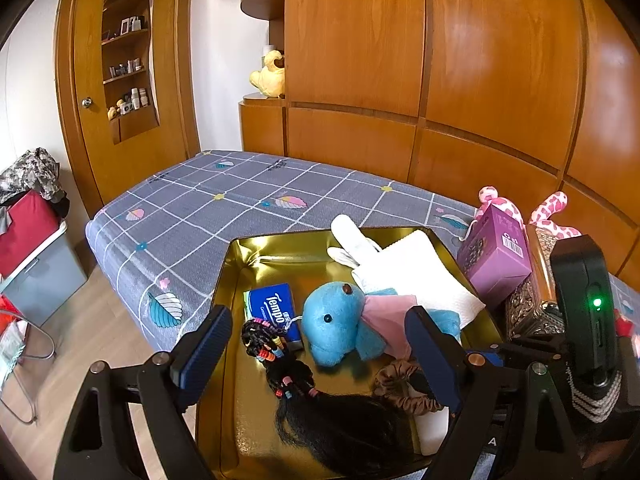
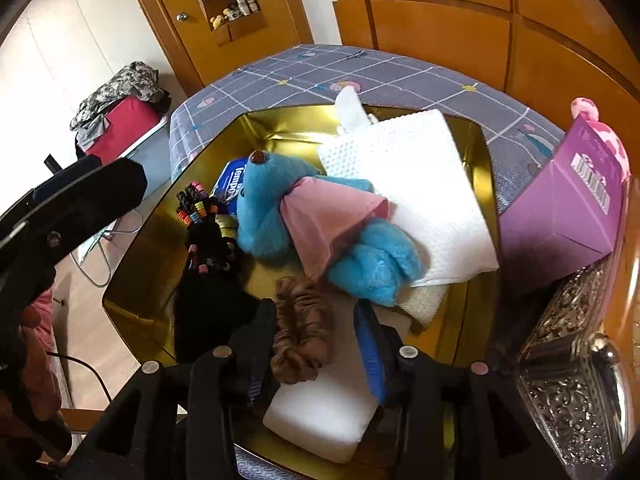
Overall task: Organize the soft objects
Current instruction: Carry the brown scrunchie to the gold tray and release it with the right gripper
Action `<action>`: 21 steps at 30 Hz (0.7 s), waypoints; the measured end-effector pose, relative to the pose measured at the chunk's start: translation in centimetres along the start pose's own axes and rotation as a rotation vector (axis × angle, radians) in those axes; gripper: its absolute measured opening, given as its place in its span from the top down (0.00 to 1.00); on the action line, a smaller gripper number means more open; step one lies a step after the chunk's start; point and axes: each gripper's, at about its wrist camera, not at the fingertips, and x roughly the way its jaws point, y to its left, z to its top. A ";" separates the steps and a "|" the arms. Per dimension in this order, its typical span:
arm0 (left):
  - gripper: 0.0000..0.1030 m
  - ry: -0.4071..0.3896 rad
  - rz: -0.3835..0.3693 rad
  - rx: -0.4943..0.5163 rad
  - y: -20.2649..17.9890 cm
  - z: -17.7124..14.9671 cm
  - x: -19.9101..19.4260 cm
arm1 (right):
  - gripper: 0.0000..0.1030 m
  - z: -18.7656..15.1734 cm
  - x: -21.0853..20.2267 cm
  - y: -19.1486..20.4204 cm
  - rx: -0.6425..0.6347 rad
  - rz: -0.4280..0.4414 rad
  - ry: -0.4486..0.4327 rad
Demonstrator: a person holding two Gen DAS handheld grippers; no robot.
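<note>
Two grippers work over one gold tray [image 1: 236,264] set on the near end of a bed with a grey checked cover [image 1: 224,200]. Nearest in the tray, a white foam block [image 2: 320,412] lies against the front wall, and a brown scrunchie [image 2: 302,336] rests on top of it. To the left of these lies a black hairpiece [image 1: 340,424] strung with coloured bands. Behind it sit a blue tissue pack [image 1: 274,308] and a blue plush toy [image 1: 332,324] with a pink cloth [image 2: 324,216] about its neck; the toy's body lies over a folded white paper towel [image 2: 416,168], and a white glove [image 1: 352,236] lies at the tray's far rim. Just right of the tray stand an embossed silver box [image 2: 576,360] and a purple carton [image 1: 496,260], with a pink spotted plush [image 1: 556,216] behind them; these crowd the tray's right side. Beyond the bed are wooden wardrobe panels [image 1: 440,60], a yellow plush [image 1: 270,76] on a corner shelf and a door with shelf niches [image 1: 128,64]. A red case under clothing [image 1: 28,224] stands on the floor at left.

The left gripper [image 1: 320,348] hovers above the tray's front with its fingers spread wide, gripping nothing. The right gripper [image 2: 316,344] reaches down into the tray's near right corner; its fingers stand partly parted on either side of the scrunchie, the left finger close against it, and whether the pads press on it cannot be told.
</note>
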 end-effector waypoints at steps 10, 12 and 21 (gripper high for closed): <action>0.14 -0.008 -0.012 0.006 -0.3 0.1 -0.3 | 0.61 -0.2 -2.0 -0.3 0.014 -0.057 -0.063; 0.14 -0.012 -0.015 0.013 -0.5 0.1 -0.4 | 0.61 -0.2 -2.8 -0.4 0.017 -0.075 -0.086; 0.14 -0.023 -0.026 0.051 -1.7 0.0 -1.0 | 0.60 -1.1 -7.6 -2.4 0.078 -0.138 -0.194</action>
